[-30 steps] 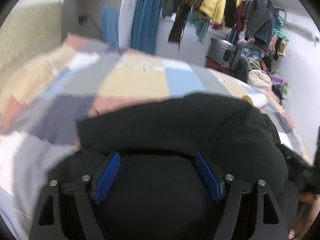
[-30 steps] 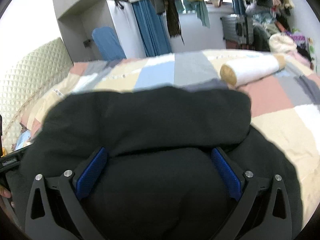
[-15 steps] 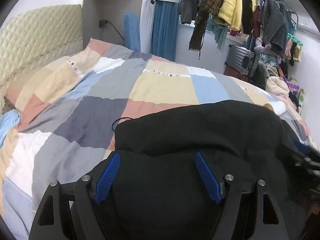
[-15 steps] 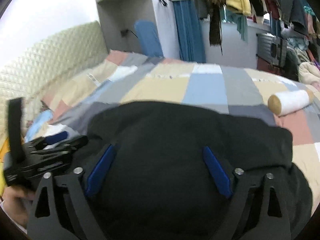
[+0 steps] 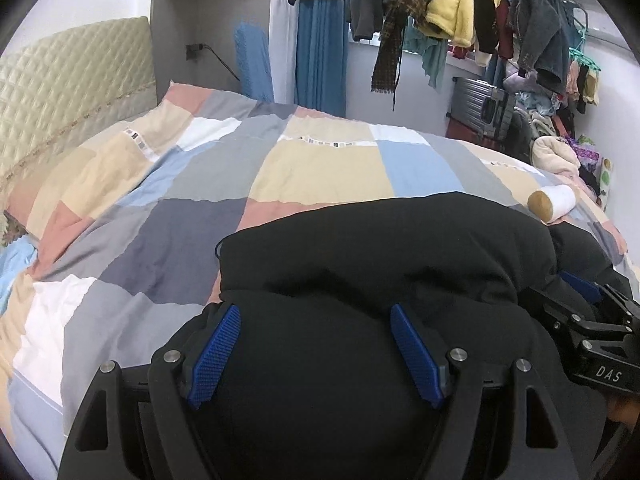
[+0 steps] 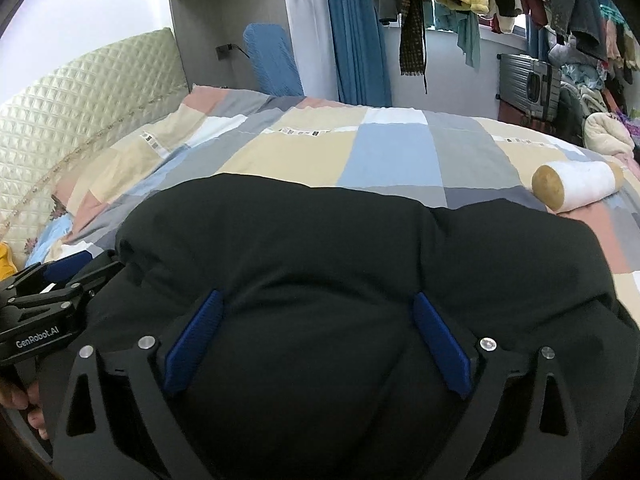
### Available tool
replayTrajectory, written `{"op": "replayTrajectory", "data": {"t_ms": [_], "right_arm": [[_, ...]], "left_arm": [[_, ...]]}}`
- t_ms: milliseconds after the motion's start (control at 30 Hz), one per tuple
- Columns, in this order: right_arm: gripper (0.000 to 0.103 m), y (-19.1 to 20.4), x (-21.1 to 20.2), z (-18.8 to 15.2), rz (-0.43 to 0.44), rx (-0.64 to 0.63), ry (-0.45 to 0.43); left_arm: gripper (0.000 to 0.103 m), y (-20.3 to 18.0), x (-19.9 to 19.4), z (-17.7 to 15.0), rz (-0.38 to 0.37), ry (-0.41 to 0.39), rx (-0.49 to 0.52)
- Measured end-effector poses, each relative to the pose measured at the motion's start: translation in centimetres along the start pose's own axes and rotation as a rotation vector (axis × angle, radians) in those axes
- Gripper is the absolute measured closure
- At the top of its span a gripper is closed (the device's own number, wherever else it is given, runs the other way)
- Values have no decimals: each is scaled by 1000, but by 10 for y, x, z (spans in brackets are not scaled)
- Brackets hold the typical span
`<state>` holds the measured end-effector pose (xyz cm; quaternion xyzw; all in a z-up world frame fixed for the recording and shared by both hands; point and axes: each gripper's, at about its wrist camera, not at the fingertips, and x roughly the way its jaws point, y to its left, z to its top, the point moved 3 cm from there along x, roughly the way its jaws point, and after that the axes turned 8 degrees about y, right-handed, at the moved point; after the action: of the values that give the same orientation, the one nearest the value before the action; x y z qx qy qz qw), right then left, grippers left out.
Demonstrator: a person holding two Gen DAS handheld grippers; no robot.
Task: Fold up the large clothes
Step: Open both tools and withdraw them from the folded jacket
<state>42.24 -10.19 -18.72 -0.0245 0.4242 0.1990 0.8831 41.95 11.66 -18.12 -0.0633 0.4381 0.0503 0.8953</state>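
Observation:
A bulky black garment [image 5: 380, 248] lies folded over on the patchwork bed [image 5: 320, 168]; it also fills the lower right wrist view [image 6: 320, 248]. My left gripper [image 5: 316, 312] has its jaws spread wide around a thick bunch of the black fabric. My right gripper [image 6: 316, 304] also has its jaws spread wide around a thick bunch of the same garment. The right gripper shows at the right edge of the left wrist view [image 5: 592, 320], the left gripper at the left edge of the right wrist view [image 6: 52, 292].
A white rolled cloth [image 6: 576, 190] lies on the bed at the right. A quilted headboard [image 5: 68, 100] stands at the left. Hanging clothes [image 5: 460, 0], a suitcase [image 5: 480, 108] and a clothes pile [image 5: 560, 152] are beyond the bed.
Both grippers have carried the black garment leftward across the bed and steadied. The views now face the headboard side more.

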Motion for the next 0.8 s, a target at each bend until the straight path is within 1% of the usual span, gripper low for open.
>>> {"op": "replayTrajectory", "data": {"t_ms": [133, 233, 333, 367, 500, 633, 700, 767, 800], "right_arm": [[7, -2, -4, 0, 20, 14, -8], [7, -4, -19, -1, 16, 32, -35], [7, -6, -47, -1, 11, 41, -72], [6, -8, -59, -1, 2, 42, -86], [6, -15, -116, 1, 12, 72, -149], [6, -17, -176, -2, 8, 95, -217], [5, -15, -209, -5, -1, 98, -250], [1, -11, -241, -9, -3, 88, -283], [1, -7, -258, -12, -7, 76, -303]], "left_arm": [[26, 1, -13, 2, -18, -17, 0], [26, 0, -40, 7, -9, -79, 13], [26, -2, -74, 12, -19, -120, 17], [25, -4, -90, 12, -32, -134, 22], [14, -13, -143, 13, -48, -168, 52], [12, -20, -206, 6, -68, -219, 42], [9, -22, -236, 2, -70, -242, 31], [8, -25, -269, -4, -64, -268, 36], [7, -28, -284, -6, -60, -281, 42]]}}
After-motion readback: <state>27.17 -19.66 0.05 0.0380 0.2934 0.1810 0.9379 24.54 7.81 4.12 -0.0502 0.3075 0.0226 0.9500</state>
